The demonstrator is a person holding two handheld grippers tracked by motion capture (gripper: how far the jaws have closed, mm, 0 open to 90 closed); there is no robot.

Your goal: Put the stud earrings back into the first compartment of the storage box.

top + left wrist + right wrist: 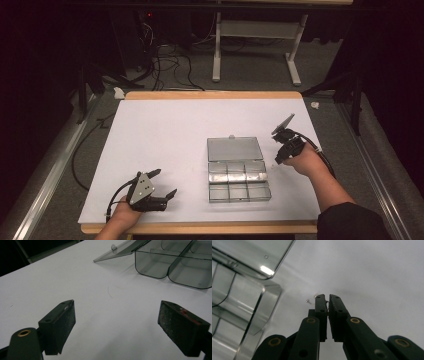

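Open clear compartment box [238, 169] between hand-held grippers

Both tongs were black, with brass-coloured rivets at the joints. The left tongs [161, 184] carried a grey three-cornered plate [143, 186] and a black cable; one pad [183, 326] showed what seemed red wear. The right tongs [327, 298] trailed a black cable [320, 152]. The right arm wore a dark sleeve [350, 222].

Clear glossy plastic box [239, 170], smooth, glinting at upper left of the right gripper view; matt white tabletop [165, 130] edged in pale wood; left gripper [116, 325] pads [65, 320] black, rough, grainy, with brass-looking rivets
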